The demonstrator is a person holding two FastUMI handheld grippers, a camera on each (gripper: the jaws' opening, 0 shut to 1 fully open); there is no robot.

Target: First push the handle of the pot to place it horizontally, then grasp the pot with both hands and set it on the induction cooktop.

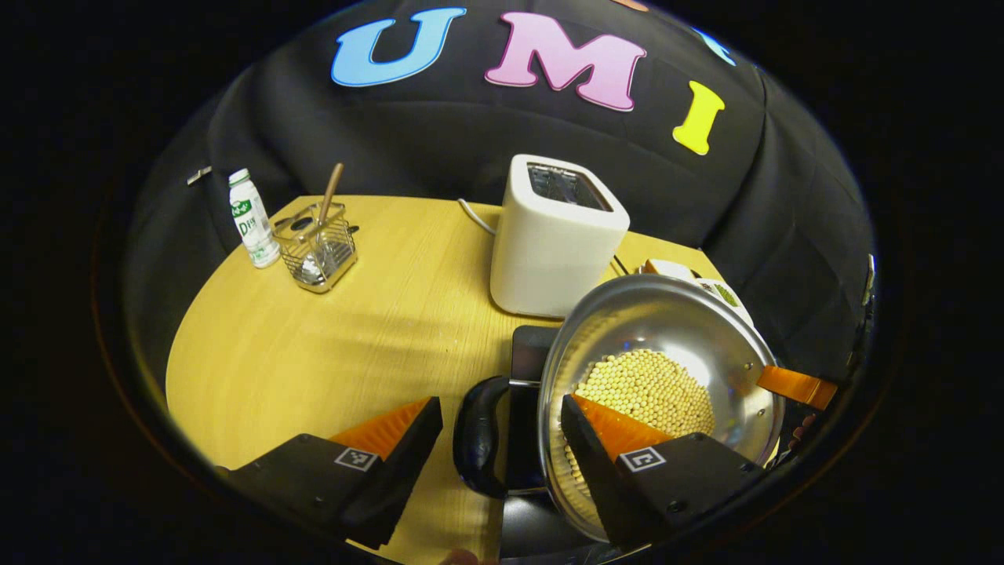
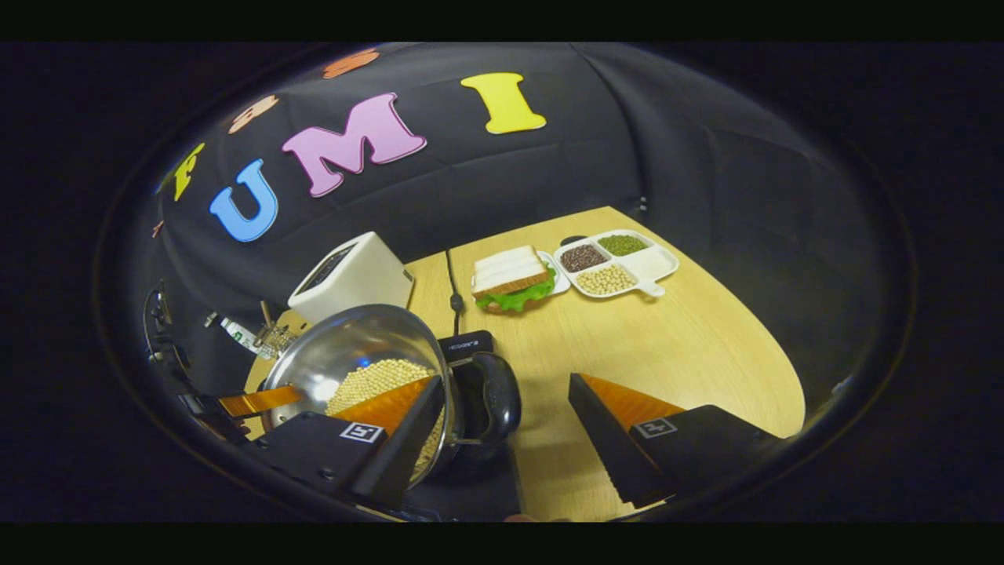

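a steel pot point(image 1: 667, 353) of beans sits on the dark induction cooktop point(image 1: 527, 353) near the desk's point(image 1: 353, 337) front edge. left gripper point(image 1: 502, 420) and right gripper point(image 2: 506, 400) each straddle a black loop handle point(image 1: 478, 435), fingers apart, one inside the rim. it looks heavy and slick, so the handles seem the best hold.

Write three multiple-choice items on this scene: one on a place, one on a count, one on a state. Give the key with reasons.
1. Where does the toaster stand?
A. behind the pot
B. on the floor
C. inside the wire basket

2. How many compartments of the divided tray hold food?
A. one
B. three
C. six

3. How is the left gripper?
A. shut on the bottle
B. open astride the pot's handle
C. shut on a spoon

A: it rises beyond the pot's rim.
B: dark, green and pale grains fill three wells.
B: its fingers stand apart on either side.
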